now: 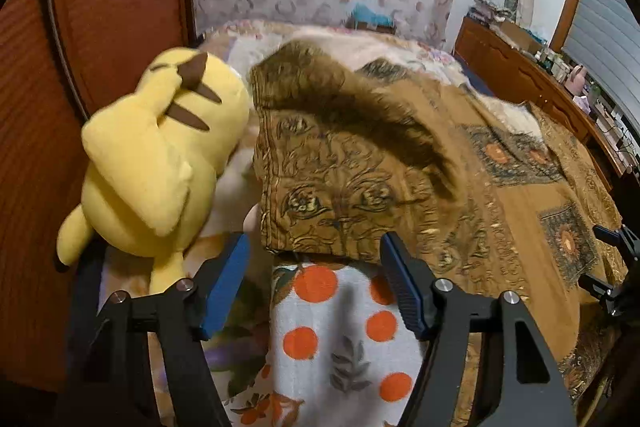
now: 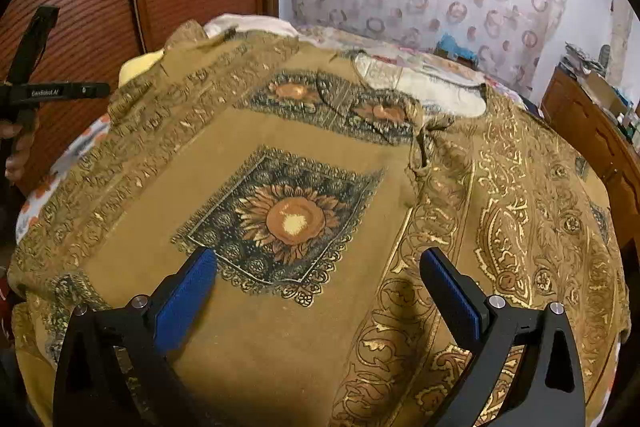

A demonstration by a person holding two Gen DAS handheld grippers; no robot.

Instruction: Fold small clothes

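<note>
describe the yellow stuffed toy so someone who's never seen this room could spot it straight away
Start at the tall reddish-brown wooden wardrobe beside the bed. Lying against its foot, just left of the brown patterned garment, is the yellow plush toy. It is the only plain bright yellow thing there, with dark brown stripes across its back, while everything around it is printed fabric.

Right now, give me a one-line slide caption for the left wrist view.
Left gripper open above the orange-dotted cloth, facing the brown patterned garment's edge, yellow plush toy alongside.
</note>
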